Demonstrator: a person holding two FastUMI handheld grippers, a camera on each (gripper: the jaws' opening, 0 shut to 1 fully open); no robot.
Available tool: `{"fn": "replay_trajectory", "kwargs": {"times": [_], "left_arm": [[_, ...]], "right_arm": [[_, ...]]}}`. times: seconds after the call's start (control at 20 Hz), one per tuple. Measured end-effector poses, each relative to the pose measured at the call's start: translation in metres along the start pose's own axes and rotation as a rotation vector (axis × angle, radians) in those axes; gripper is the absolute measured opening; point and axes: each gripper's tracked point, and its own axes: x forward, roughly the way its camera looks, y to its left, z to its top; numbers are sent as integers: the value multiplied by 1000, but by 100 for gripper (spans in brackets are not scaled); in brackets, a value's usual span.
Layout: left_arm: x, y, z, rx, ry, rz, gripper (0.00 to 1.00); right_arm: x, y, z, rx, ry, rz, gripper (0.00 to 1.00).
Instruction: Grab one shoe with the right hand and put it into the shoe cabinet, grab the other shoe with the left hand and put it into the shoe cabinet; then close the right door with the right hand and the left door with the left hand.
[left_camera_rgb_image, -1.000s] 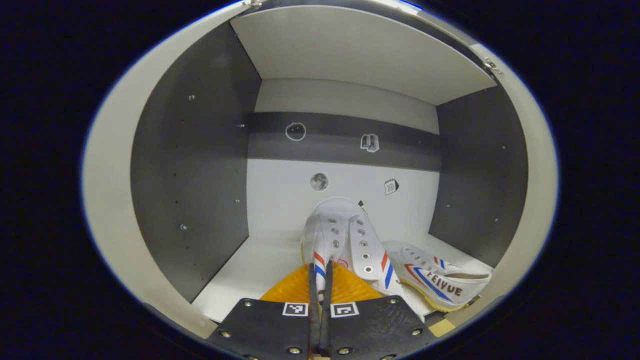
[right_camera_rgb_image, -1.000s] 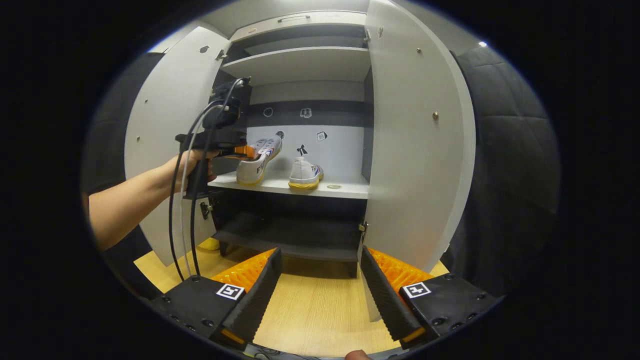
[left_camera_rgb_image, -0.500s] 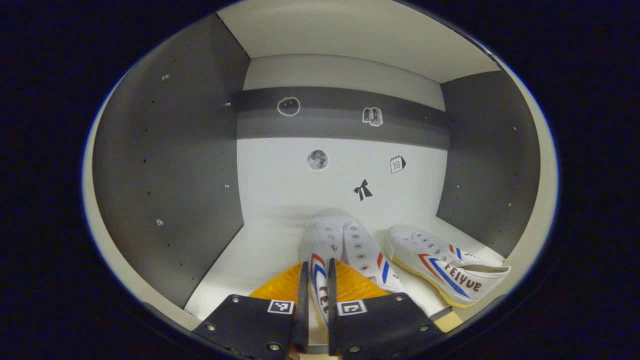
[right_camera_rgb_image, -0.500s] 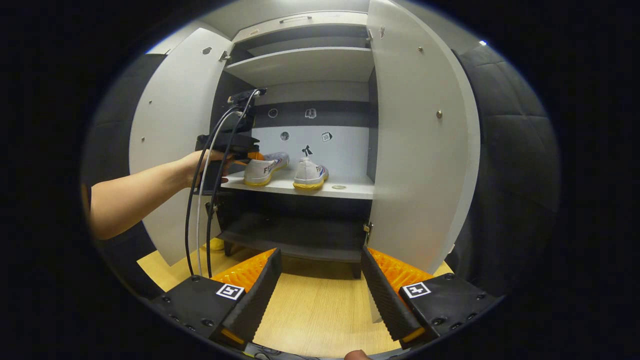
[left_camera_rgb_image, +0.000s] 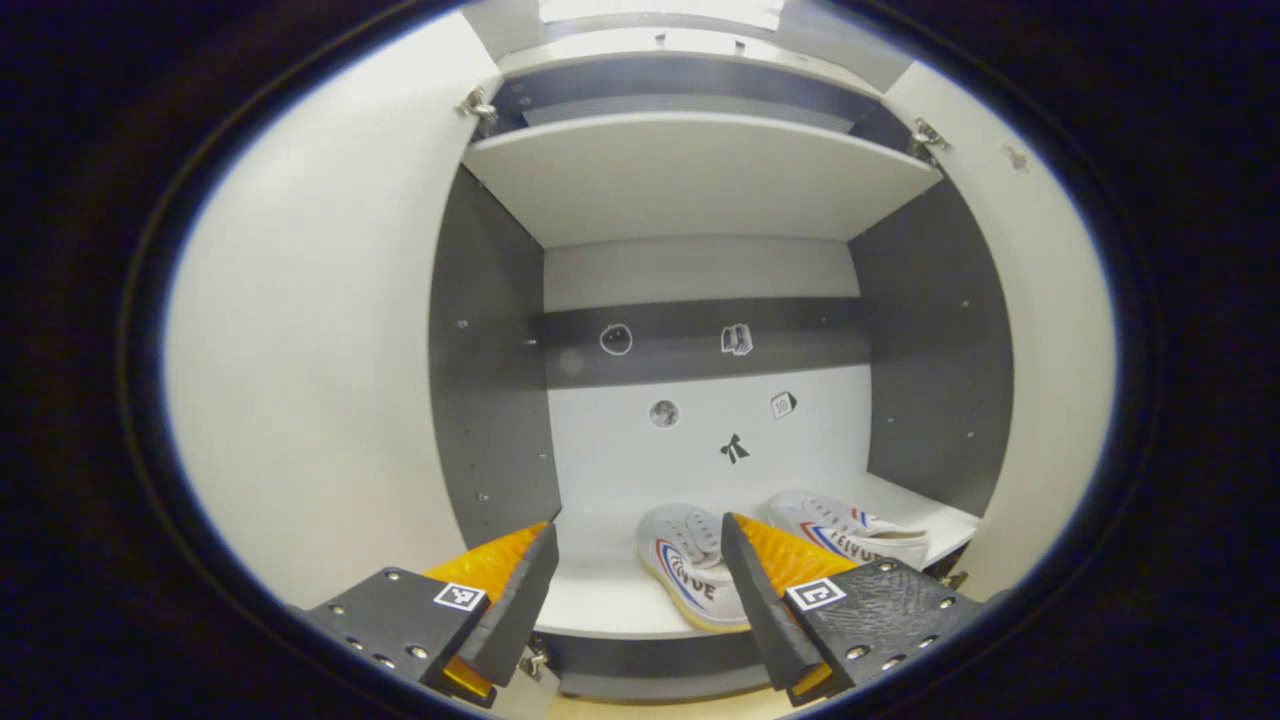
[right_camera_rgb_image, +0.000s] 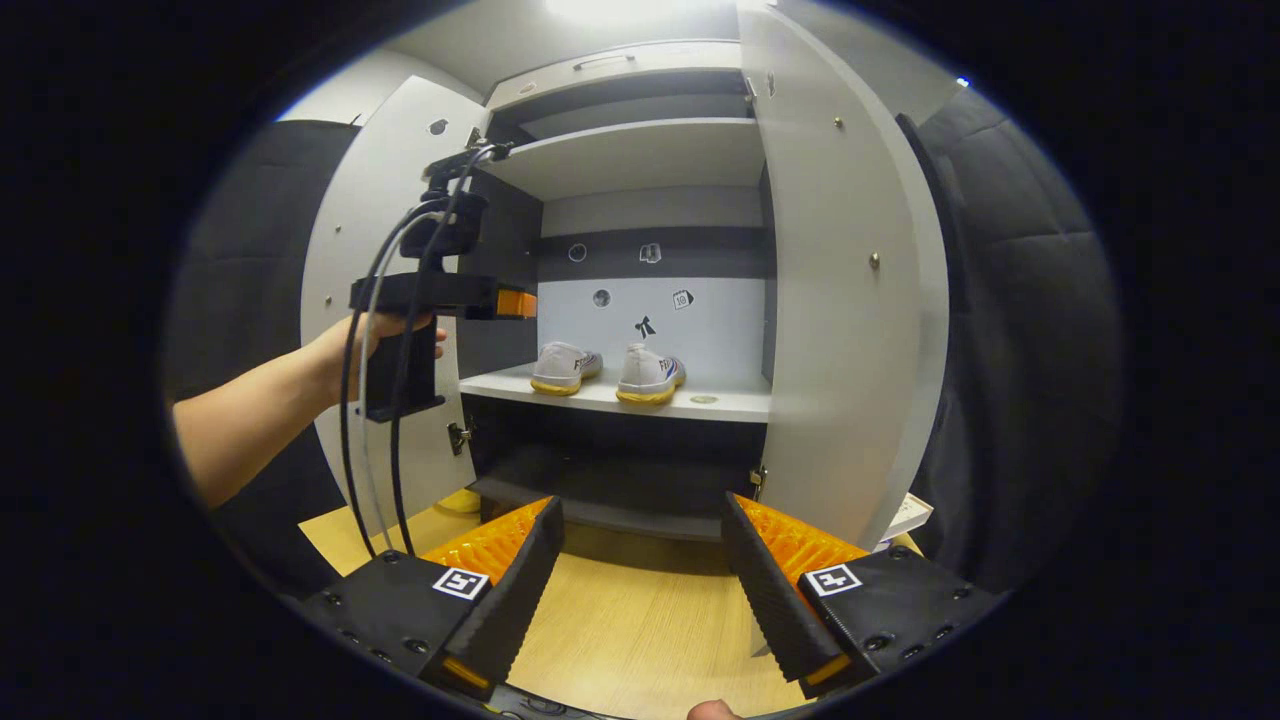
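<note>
- Two doors of the shoe cabinet (right_camera_rgb_image: 640, 150) stand swung wide: the left door (right_camera_rgb_image: 375, 250) and the right door (right_camera_rgb_image: 840, 300). Judgement: both are left wide because shoes had to pass between them; closing is what remains of the task.
- Middle shelf (left_camera_rgb_image: 600, 590) carries both shoes, toes toward the back wall, just beside each other; whether they touch cannot be told.
- Left shoe (left_camera_rgb_image: 690, 560) sits near the shelf's front edge, free of any finger.
- Right shoe (left_camera_rgb_image: 850, 530) lies a little deeper on the shelf, partly hidden behind a finger in the left gripper view.
- Left gripper (left_camera_rgb_image: 635, 590), fingers spread and empty, is held by a hand (right_camera_rgb_image: 370, 345) in front of the shelf, beside the left door. Judgement: well placed to push that door.
- Right gripper (right_camera_rgb_image: 640, 580) hangs low over the wooden floor (right_camera_rgb_image: 630, 640), fingers apart, holding nothing; the right door's edge is near, which suits the next closing move.
</note>
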Motion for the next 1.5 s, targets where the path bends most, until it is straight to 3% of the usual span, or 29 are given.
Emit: {"fn": "replay_trajectory", "kwargs": {"times": [0.45,0.8,1.2,1.5], "left_arm": [[-139,2,27,7,-73,-97,91],[-220,26,24,-11,-77,-95,90],[-249,47,12,-2,-41,-65,93],[-252,50,14,-5,-41,-58,91]], "right_arm": [[-52,13,41,-24,-85,-89,99],[-89,0,62,-8,-121,-171,99],[-108,-66,81,-15,-126,-339,99],[-116,-140,107,-19,-153,-517,96]]}}
